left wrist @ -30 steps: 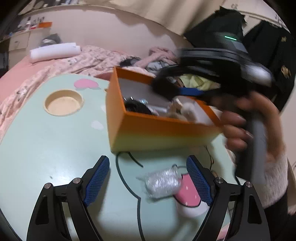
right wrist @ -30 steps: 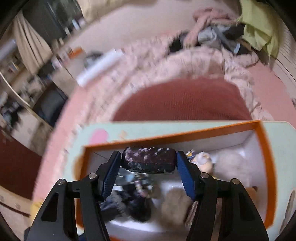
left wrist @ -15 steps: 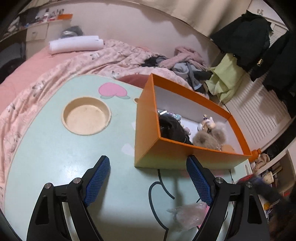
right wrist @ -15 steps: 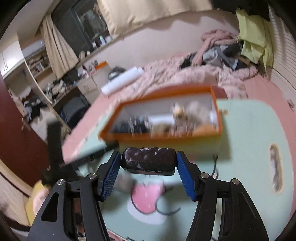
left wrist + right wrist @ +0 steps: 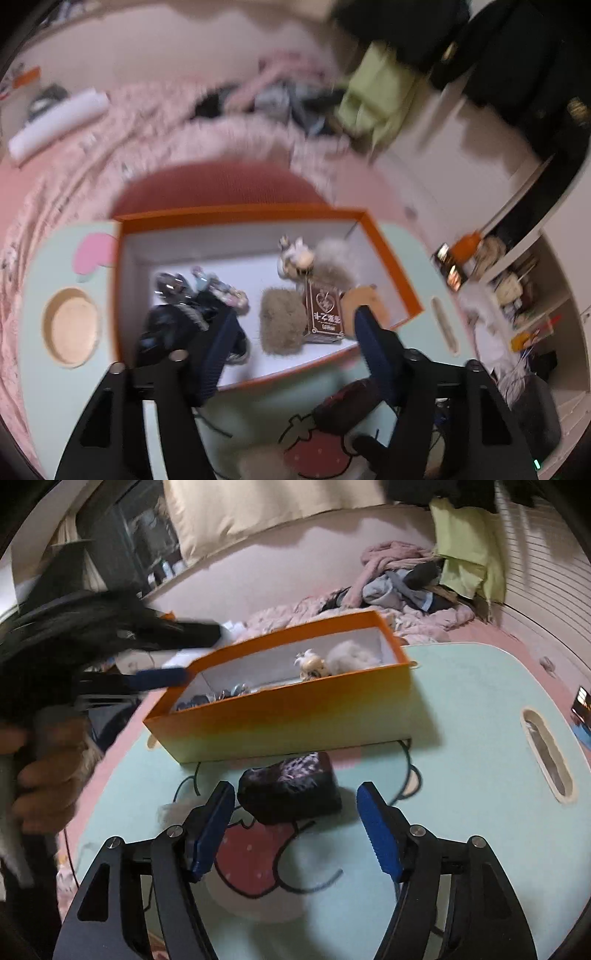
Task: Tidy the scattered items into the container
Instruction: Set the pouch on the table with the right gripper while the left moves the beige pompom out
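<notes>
Dark pouch (image 5: 290, 792) lies loose on the table between the opening right hand-held gripper (image 5: 295, 821), angled down

Pink bed (image 5: 424, 616), beige wall (image 5: 266, 579)

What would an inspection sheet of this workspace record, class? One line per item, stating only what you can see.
Surface: mint table with strawberry print, round recess at one end.
Job's things: orange box holding plush toys and dark items; dark pouch lying on the table outside it.
Clutter: small pale fluffy item on the table.
Grippers: right gripper opening, pads clear of the pouch; left gripper closing over the box, nothing between its pads.
Cables: thin dark cord at the table's edge.
Surroundings: pink bed with heaped clothes; shelves.
</notes>
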The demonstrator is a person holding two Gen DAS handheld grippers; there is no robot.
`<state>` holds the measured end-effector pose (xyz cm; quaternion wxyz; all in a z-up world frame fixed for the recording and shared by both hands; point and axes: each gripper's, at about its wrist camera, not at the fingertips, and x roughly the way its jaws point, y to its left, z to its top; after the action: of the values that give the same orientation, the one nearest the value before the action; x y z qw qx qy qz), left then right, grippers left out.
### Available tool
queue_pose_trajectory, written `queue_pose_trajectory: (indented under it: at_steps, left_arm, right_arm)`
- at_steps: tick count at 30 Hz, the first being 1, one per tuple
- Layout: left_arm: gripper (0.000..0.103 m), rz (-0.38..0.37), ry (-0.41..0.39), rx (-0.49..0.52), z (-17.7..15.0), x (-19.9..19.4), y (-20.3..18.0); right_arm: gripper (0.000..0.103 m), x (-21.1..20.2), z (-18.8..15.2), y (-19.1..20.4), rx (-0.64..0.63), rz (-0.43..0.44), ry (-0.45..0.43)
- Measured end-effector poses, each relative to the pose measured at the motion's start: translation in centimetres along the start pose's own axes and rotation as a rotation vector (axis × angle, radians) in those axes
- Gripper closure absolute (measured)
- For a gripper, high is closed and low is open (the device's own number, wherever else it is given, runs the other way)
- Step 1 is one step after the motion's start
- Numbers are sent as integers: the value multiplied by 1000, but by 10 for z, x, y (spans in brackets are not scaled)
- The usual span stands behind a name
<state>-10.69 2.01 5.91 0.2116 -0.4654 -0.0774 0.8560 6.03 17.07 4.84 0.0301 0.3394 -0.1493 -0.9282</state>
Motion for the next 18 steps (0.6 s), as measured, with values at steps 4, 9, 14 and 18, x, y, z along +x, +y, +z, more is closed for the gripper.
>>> queue_pose_trajectory:
  at_steps: [4, 9, 14, 18]
  left_arm:
    - [58, 12, 104, -20, 10, 34, -2]
    - [71, 40, 169, -4, 5, 64, -5]
    - [80, 0, 83, -40, 11, 35, 2]
    - [80, -58, -76, -21, 16, -24, -3]
  right_arm:
    - [34, -6, 5, -9, 33, 26, -4]
    - [34, 0, 2, -11, 50, 41, 26]
    - [34, 2, 2, -14, 62, 51, 31]
    - [34, 2, 3, -14, 68, 50, 33]
